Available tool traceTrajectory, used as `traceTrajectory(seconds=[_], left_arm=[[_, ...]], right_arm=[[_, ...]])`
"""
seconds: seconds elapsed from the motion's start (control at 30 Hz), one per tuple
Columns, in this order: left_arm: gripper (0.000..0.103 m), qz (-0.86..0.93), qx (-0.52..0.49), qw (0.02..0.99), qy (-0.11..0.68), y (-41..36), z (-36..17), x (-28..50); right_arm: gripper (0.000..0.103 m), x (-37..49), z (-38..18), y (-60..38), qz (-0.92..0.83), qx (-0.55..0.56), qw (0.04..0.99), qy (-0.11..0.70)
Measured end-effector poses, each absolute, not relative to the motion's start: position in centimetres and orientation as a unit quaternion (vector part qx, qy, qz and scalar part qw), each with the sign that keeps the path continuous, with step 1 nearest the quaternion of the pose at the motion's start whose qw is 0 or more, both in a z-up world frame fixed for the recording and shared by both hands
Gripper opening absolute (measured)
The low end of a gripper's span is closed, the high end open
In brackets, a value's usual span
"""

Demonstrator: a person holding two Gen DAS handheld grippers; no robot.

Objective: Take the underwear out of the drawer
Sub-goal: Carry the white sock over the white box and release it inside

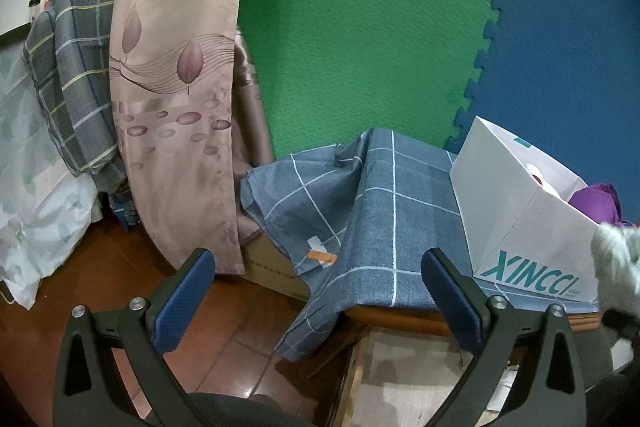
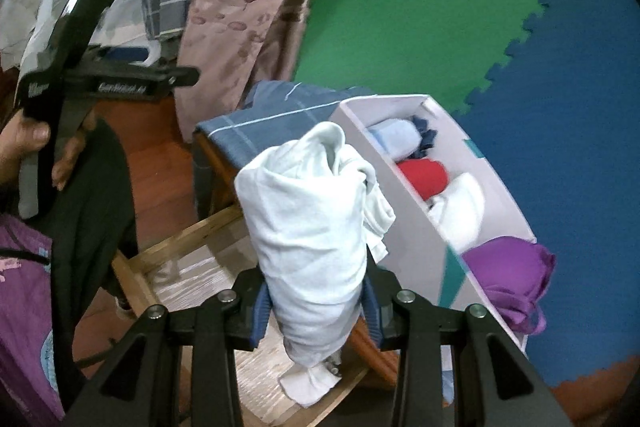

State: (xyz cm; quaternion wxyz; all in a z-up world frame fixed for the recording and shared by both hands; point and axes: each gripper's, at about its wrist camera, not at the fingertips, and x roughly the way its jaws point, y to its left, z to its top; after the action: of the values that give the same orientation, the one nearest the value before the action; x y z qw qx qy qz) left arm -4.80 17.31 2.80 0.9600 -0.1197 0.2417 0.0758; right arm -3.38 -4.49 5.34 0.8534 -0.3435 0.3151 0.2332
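Underwear (image 2: 308, 223), a pale rolled bundle, is clamped between the right tongs (image 2: 316, 311) & held up over the open drawer (image 2: 192, 239), so it's already clear of the drawer floor. Grip sits low on the roll; a loose tail hangs below the pads & another flap droops off the upper right side. Risk, as I judge it: the roll could unwind or slide out of the pads if swung fast, since most of the cloth sits above the grip w/ nothing holding it. The hanging tail could also catch the drawer's front edge. Just right of it is a white box (image 2: 440, 155) w/ red, white, blue & purple items inside, standing on the worktop (image 1: 400, 319), which is covered w/ a blue checked cloth (image 1: 380, 211). The box is close enough that a sideways move might knock it. Left tongs (image 1: 316, 303) are wide open, holding nothing, hovering by the worktop's edge near the box; in the right view they're well off to the left. Behind: pink leaf curtain (image 1: 176, 87), green mat (image 1: 360, 27), blue mat (image 1: 568, 47).
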Motion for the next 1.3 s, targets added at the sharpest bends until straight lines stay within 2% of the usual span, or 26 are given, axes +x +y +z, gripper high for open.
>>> traceTrajectory(seconds=[0.33, 0.63, 0.97, 1.3], left_arm=[[0.102, 0.074, -0.121, 0.960, 0.243, 17.2, 2.8, -4.8], [0.102, 0.071, -0.123, 0.960, 0.242, 17.1, 2.8, -4.7], [0.102, 0.067, -0.126, 0.959, 0.243, 17.2, 2.9, -4.7], [0.102, 0.065, -0.128, 0.960, 0.242, 17.0, 2.9, -4.7]], right_arm=[[0.038, 0.4, 9.6, -6.4, 0.201, -0.319, 0.880, 0.290], [0.038, 9.9, 12.4, -10.2, 0.186, -0.218, 0.898, 0.335], [0.038, 16.2, 8.9, -9.6, 0.210, -0.133, 0.882, 0.401], [0.038, 18.7, 4.7, -8.8, 0.203, -0.102, 0.867, 0.443]])
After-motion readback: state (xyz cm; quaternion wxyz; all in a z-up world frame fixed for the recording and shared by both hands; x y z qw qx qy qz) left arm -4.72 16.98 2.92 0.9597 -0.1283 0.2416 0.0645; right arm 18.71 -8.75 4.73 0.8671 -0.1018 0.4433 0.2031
